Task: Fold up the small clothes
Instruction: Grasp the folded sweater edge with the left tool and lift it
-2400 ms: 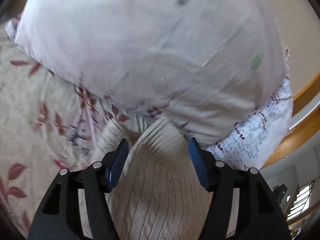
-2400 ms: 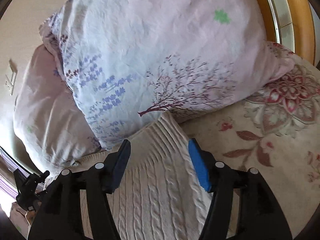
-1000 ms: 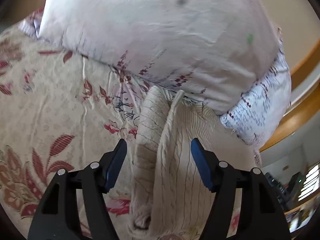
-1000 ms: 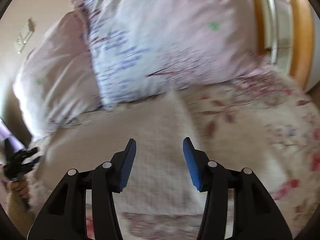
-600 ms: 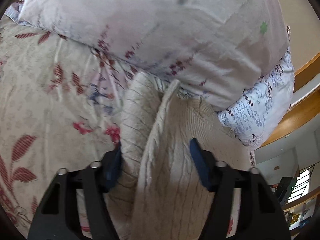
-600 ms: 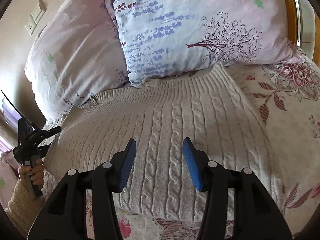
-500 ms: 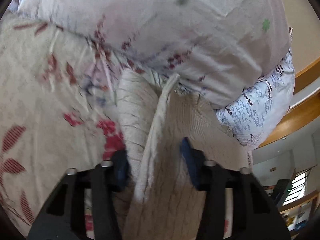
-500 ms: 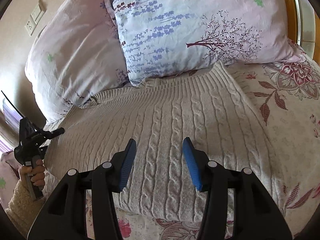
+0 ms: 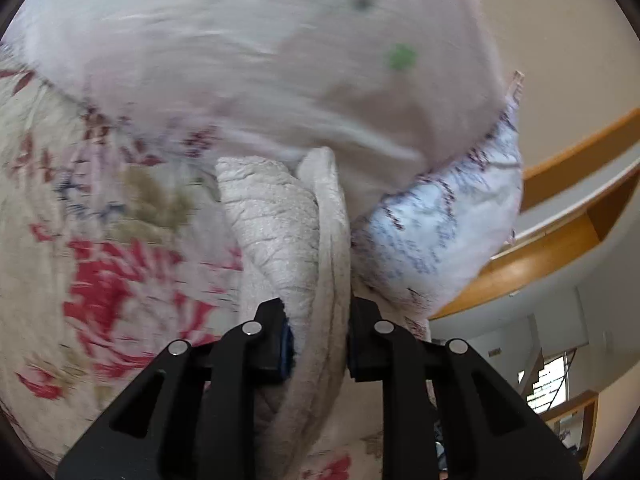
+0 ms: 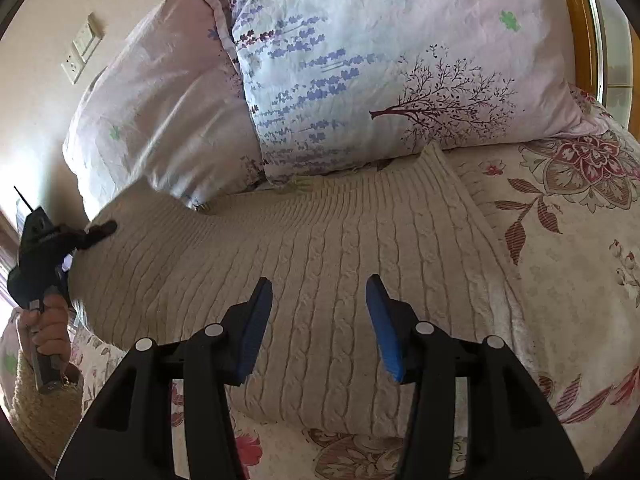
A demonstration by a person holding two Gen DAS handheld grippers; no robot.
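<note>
Left tool (image 9: pixel 318 344), jaws just closing, now pinches cable-knit sweater (image 10: pixel 320 264) edge, lifting it; right tool (image 10: pixel 319 322) hovers open above sweater's middle, fold heading rightward across bed (image 10: pixel 580 280).

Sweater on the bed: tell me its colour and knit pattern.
Cream cable-knit sweater, clearest in the right wrist view.

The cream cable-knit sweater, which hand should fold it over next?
Probably left: the left gripper already pinches the cream cable-knit sweater's edge, while the right gripper hangs open above it.
</note>
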